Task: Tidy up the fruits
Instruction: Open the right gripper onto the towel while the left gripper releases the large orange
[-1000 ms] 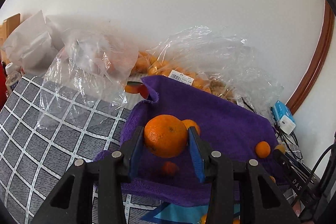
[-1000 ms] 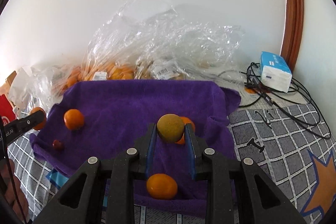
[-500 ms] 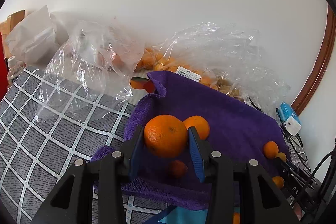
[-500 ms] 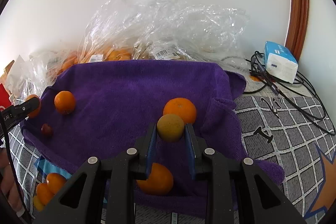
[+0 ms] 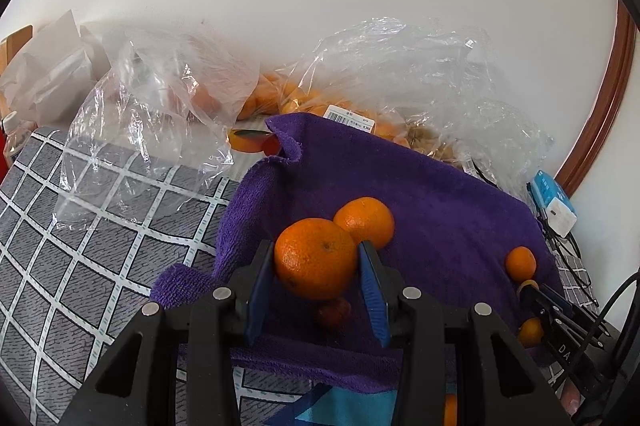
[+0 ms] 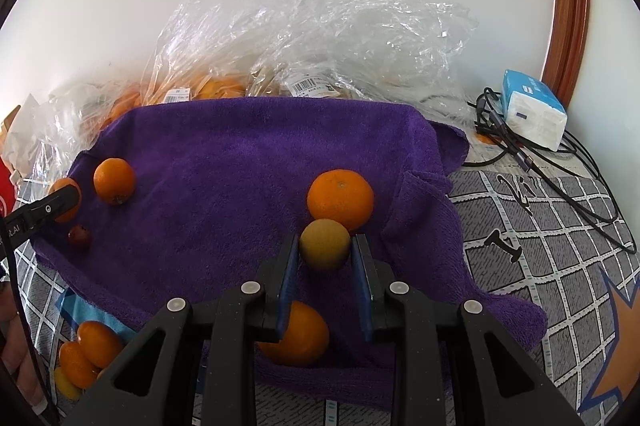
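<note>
A purple towel (image 5: 440, 194) (image 6: 240, 162) lies on the checked tablecloth. My left gripper (image 5: 318, 266) is shut on a large orange (image 5: 316, 258), held above the towel's left part next to another orange (image 5: 366, 220) and over a small red fruit (image 5: 334, 310). My right gripper (image 6: 325, 250) is shut on a small yellowish fruit (image 6: 325, 244) just in front of an orange (image 6: 340, 198) on the towel's right part. Another orange (image 6: 296, 332) lies below its fingers. An orange (image 6: 114, 180) and a small red fruit (image 6: 79, 235) lie at the towel's left.
Clear plastic bags (image 6: 304, 38) with more oranges stand along the wall behind the towel. A tissue pack (image 6: 534, 108) and black cables (image 6: 560, 162) lie at the right. Several small oranges (image 6: 86, 350) sit off the towel's near left corner. An empty bag (image 5: 140, 130) lies left.
Both grippers have pulled back and risen slightly with their fruit still held. In the right wrist view the orange behind the held fruit now shows fully.
</note>
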The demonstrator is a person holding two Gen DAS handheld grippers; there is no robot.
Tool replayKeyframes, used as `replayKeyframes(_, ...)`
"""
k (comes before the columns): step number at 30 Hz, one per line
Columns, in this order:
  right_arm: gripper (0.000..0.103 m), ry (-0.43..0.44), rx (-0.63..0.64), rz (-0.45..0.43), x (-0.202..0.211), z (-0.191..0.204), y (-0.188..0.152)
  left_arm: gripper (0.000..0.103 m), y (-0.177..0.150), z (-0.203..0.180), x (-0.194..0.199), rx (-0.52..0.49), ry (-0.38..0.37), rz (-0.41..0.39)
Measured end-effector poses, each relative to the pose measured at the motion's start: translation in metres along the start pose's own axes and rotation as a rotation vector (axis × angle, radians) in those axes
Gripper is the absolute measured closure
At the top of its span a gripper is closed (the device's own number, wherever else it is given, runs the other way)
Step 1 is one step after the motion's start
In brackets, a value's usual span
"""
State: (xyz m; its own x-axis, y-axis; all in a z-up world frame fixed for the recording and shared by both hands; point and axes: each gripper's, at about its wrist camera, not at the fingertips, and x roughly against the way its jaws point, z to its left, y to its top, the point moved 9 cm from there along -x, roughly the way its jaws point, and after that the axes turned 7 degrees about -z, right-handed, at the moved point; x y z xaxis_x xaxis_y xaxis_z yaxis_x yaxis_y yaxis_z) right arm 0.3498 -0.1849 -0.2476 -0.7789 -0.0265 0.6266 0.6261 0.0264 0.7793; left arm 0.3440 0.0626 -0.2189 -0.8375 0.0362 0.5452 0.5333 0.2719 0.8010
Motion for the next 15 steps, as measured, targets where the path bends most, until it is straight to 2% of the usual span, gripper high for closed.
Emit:
replayKeyframes(6, 0.073, 0.014, -0.002, 0.002, 0.0004, 0.0011, -0.0003, 0.063, -0.0011, -0.0011, 0.0000, -0.009, 0.006, 0.002)
replayKeyframes(9, 0.061, 0.014, -0.007, -0.004, 0.0013, 0.0005, 0.0007, 0.063, -0.0011, -0.0015, -0.0008, -0.013, 0.004, 0.003)
replayKeyframes(11, 0.047, 0.024, -0.003, -0.012, 0.0032, 0.0029, 0.0019, 0.063, -0.0011, -0.0012, -0.0017, -0.013, 0.002, 0.004)
replayKeyframes(13, 0.043, 0.050, -0.019, -0.013, 0.0052, 0.0053, 0.0025, 0.063, -0.0006, -0.0005, -0.0020, -0.006, -0.005, 0.004)
replayKeyframes(15, 0.042, 0.031, -0.003, -0.027, 0.0078, 0.0067, 0.0038, 0.060, -0.0003, -0.0005, -0.0018, 0.001, -0.016, 0.003)
